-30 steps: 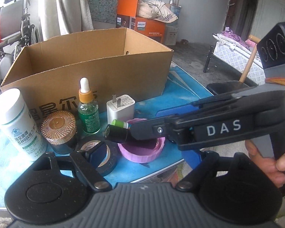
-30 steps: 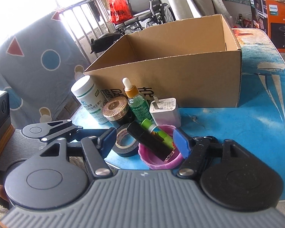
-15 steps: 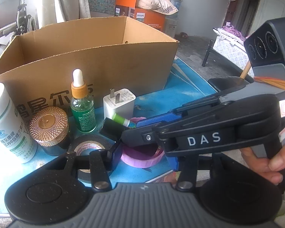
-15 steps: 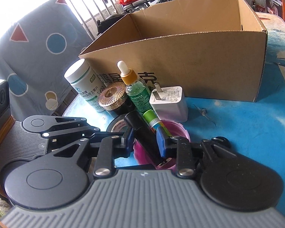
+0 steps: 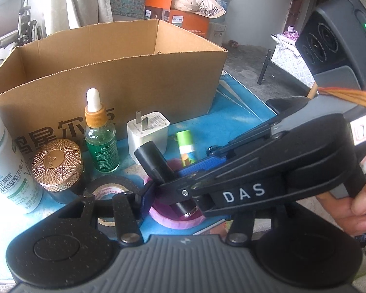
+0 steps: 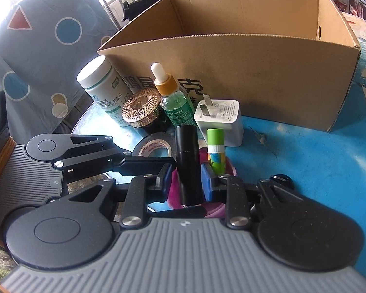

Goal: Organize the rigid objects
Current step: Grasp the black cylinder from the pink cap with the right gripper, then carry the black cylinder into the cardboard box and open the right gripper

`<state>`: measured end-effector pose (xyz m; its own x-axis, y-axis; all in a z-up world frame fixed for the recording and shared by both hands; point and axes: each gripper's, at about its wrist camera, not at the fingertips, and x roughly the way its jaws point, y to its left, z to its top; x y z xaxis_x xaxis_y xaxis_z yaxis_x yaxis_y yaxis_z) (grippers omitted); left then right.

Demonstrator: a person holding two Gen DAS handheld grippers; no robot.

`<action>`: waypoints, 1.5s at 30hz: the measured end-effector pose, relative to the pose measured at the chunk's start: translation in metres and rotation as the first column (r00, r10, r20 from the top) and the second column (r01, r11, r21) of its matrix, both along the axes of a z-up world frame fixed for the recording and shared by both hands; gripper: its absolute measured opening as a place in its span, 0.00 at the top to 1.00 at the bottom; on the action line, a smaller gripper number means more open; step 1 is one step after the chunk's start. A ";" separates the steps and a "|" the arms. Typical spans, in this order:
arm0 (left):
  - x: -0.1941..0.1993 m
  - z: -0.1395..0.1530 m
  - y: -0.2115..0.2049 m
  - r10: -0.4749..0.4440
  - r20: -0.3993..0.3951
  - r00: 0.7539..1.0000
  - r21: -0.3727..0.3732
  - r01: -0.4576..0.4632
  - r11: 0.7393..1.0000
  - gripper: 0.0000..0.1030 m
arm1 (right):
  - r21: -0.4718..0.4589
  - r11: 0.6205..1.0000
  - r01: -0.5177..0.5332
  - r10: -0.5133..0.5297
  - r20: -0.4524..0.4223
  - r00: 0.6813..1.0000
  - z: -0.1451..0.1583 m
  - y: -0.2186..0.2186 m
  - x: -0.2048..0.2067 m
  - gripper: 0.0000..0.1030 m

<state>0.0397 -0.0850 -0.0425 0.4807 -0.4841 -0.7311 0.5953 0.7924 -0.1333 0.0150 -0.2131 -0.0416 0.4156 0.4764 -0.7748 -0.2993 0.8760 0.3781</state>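
My right gripper is shut on a black tube, tilted up out of the purple dish; it also shows in the left wrist view. A green glue stick leans in the dish beside it. My left gripper reaches at the purple dish from the left, its jaws apart, holding nothing; its right finger is hidden behind the right gripper. The open cardboard box stands behind.
In front of the box stand a white pill bottle, a copper-lidded jar, a green dropper bottle, a white charger and a black tape roll. The blue table extends right.
The right gripper has closed on the black tube and raised it upright out of the dish. The left gripper has moved in closer to the dish.
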 end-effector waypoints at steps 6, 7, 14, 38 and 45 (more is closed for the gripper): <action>0.000 0.000 0.002 0.006 0.035 0.999 -0.004 -0.006 1.000 0.52 | 0.054 0.998 0.045 -0.044 -0.019 0.999 -0.003 -0.007 -0.001 0.79; -0.001 0.001 0.002 0.004 0.044 0.999 -0.005 -0.004 1.000 0.52 | 0.061 0.997 0.052 -0.051 -0.017 0.999 -0.003 -0.008 -0.002 0.79; -0.011 0.012 0.004 -0.008 0.104 0.995 0.007 0.007 1.000 0.53 | 0.089 0.993 0.081 -0.083 0.022 0.996 0.005 -0.008 -0.011 0.80; 0.036 0.142 0.015 0.067 0.314 0.947 0.094 -0.101 0.990 0.53 | 0.151 0.987 -0.052 0.013 0.250 0.968 0.143 0.018 0.049 0.80; 0.133 0.137 0.029 0.102 0.138 0.985 0.139 -0.121 0.983 0.53 | 0.165 0.984 -0.065 0.064 0.015 0.998 0.142 0.037 0.176 0.80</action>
<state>0.1730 -0.0565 0.0941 0.6211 -0.3142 -0.7180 0.5065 0.8600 0.0617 0.1906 -0.1759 0.1003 0.3869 0.6237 -0.6792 -0.3575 0.7804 0.5130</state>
